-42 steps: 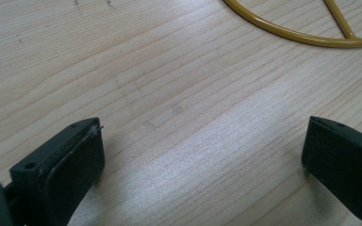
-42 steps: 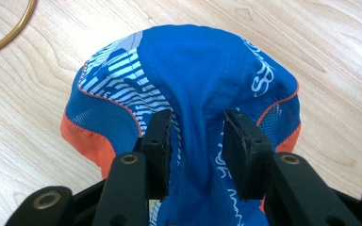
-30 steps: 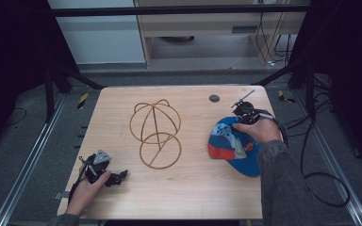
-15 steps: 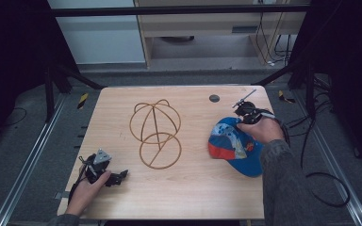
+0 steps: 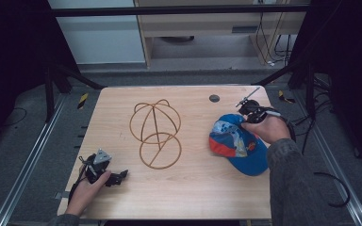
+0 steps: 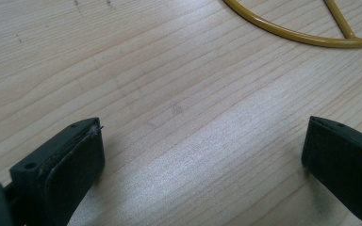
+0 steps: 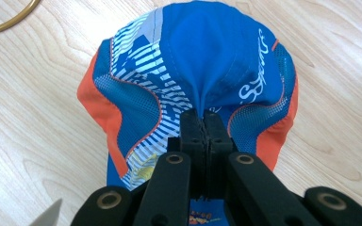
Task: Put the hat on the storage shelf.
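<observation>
Right gripper view is showing the right tool (image 7: 201, 117) pinching a fold of the cap (image 7: 202, 61) at mid-frame; next, probably lifting it toward the wire stand (image 5: 155, 132). Left tool (image 6: 202, 155) is resting spread.

Wooden table (image 5: 188, 193): wire frame (image 5: 155, 134), blue cap (image 5: 238, 146) on top.

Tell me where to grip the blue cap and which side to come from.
Grip the soft crown of the blue cap, coming down from above. It lies flat on the wooden table, so its edges offer little to get under, while the fabric on top bunches easily. The right gripper already shows this: its jaws are shut on a pinched fold of the crown.
</observation>
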Tool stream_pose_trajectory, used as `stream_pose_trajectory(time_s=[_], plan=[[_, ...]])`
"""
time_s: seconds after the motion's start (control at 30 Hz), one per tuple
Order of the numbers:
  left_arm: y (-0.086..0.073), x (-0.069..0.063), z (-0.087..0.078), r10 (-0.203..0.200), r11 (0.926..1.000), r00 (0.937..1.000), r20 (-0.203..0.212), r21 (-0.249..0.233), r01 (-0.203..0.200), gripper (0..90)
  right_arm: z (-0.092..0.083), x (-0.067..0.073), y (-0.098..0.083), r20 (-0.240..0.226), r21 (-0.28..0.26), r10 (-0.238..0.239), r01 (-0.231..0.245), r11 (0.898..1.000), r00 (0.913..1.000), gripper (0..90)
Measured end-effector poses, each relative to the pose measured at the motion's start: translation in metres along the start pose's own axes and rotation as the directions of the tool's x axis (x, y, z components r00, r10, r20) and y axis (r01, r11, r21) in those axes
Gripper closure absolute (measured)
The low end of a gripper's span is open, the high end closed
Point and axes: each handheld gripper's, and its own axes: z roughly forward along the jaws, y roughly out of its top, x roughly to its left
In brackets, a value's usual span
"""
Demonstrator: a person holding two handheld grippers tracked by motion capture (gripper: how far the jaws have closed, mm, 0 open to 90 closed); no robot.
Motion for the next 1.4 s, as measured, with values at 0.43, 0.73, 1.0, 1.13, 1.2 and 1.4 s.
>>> stream_pose_trajectory(time_s=[0.43,0.73,1.0,1.13,1.2,1.4], plan=[[0.0,0.0,0.0,0.0,1.0,1.0,0.001,0.001,0.0,0.0,-0.032,0.004,0.002,0.001,-0.042,-0.02,0.021,0.999,0.9998,89.8],[0.0,-0.001,0.0,0.001,1.0,1.0,0.001,0.001,-0.001,0.0,-0.056,0.013,0.011,0.002,-0.071,-0.042,0.042,0.997,0.9991,89.9],[0.0,-0.001,0.0,0.001,1.0,1.0,0.001,0.001,-0.001,0.0,-0.074,0.026,0.022,0.001,-0.099,-0.074,0.074,0.992,0.9972,89.9],[0.0,-0.001,0.0,0.002,1.0,1.0,0.001,0.001,-0.002,0.0,-0.087,0.034,0.029,0.001,-0.122,-0.1,0.1,0.988,0.995,89.9],[0.0,-0.001,0.0,0.001,1.0,1.0,0.001,0.001,-0.001,0.0,-0.094,0.038,0.033,0.0,-0.136,-0.113,0.112,0.984,0.9936,89.9],[0.0,-0.001,0.0,0.0,1.0,1.0,0.001,0.001,0.0,0.0,-0.111,0.05,0.044,-0.004,-0.162,-0.146,0.143,0.976,0.9893,89.9]])
